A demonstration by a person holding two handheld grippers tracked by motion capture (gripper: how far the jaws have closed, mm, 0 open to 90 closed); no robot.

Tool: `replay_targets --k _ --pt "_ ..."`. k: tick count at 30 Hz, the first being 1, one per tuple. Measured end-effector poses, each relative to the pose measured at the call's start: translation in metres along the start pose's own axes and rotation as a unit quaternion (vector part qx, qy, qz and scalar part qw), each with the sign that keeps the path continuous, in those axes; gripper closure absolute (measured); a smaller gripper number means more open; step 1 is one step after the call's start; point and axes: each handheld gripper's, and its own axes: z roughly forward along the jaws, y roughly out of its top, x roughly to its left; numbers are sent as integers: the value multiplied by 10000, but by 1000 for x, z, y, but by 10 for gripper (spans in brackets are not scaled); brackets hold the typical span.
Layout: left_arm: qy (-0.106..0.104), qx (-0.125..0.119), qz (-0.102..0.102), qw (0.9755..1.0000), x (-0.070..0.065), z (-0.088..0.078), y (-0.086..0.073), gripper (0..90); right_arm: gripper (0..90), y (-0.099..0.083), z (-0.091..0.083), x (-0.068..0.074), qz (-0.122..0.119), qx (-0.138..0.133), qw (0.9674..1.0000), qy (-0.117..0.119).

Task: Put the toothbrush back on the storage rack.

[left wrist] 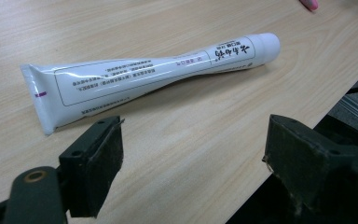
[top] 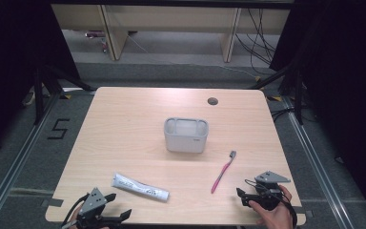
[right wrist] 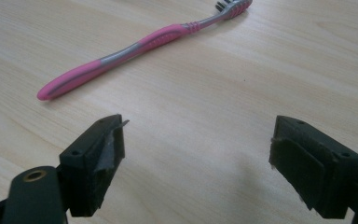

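Black jaws of the left gripper (left wrist: 191, 172) stand spread wide over the near edge of the wooden table (top: 124, 124), with nothing between them. Just beyond them lies a white toothpaste tube (left wrist: 149, 77), flat on the wood and apart from both jaws. In the left gripper view its crimped flat end sits nearest the left jaw and its capped end points away to the upper right; from the high view the tube (top: 140, 186) has its long axis running slantwise along the front of the table, cap toward the right.

Over at the right front corner, the right gripper (right wrist: 196, 168) is likewise spread open and pinches nothing (a hand wraps its body in the high view (top: 262, 195)). Ahead of its jaws lies a pink and grey toothbrush (right wrist: 135, 46), flat on the table, handle end toward the left jaw and bristled head pointing away to the upper right. From above the toothbrush (top: 223, 171) runs slantwise, head toward the far side.

Near the table's middle, well apart from both, stands a grey holder (top: 186, 136) with a wide middle compartment flanked by two small ones; whether anything sits inside is hard to tell.
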Motion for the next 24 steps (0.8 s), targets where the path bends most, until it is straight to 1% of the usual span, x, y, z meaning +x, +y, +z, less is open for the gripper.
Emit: replay_targets --k 1,2,3,4,5,6,7,8,9,12,13,14,15,16,17,18,20,21,22,23,24 --pt "18 59 59 10000 1 -1 0 190 186 1 -1 0 76 69 9999 42" --pt "18 59 59 10000 1 -1 0 190 186 2 -2 1 82 49 10000 27" --pt "16 53 53 10000 0 0 0 190 187 2 -1 2 134 30 9999 92" --pt "18 18 6 10000 0 0 -1 190 187 3 -2 1 68 49 9999 76" --pt "18 18 6 10000 0 0 -1 190 187 3 -2 1 68 49 9999 76" --pt "35 58 56 10000 0 0 0 190 188 3 -2 1 60 37 10000 23" --pt "22 33 18 10000 0 0 -1 190 191 5 -1 1 66 65 9999 46" --pt "20 28 5 10000 0 1 -1 190 191 5 0 0 -5 5 10000 38" --pt "20 24 0 10000 0 1 -1 190 195 7 0 2 98 71 9999 105" --pt "13 16 -1 10000 0 2 -1 190 204 12 1 3 63 66 9999 77" --pt "9 31 7 10000 0 2 -1 190 210 13 2 5 105 29 9999 1" --pt "9 31 7 10000 0 2 -1 190 210 13 2 5 105 29 9999 1" --pt "23 42 -5 10000 1 2 -1 190 225 16 2 8 263 142 9995 86" --pt "23 42 -5 10000 1 2 -1 190 226 18 2 8 340 153 9992 126" --pt "24 51 -16 10000 1 2 -1 190 228 19 2 8 354 219 9991 98" --pt "19 47 -12 10000 1 2 -1 190 234 20 3 7 318 176 9993 126" --pt "23 53 -18 10000 1 2 -1 190 237 22 2 7 325 210 9992 83" --pt "71 138 63 9999 2 2 -1 190 237 25 3 6 354 218 9991 123" --pt "71 138 63 9999 2 2 -1 190 237 25 3 6 354 218 9991 123" --pt "48 95 5 9999 1 3 -1 190 239 26 3 5 348 207 9991 110" --pt "80 123 -6 9999 1 2 -1 190 243 27 3 8 516 251 9982 165"
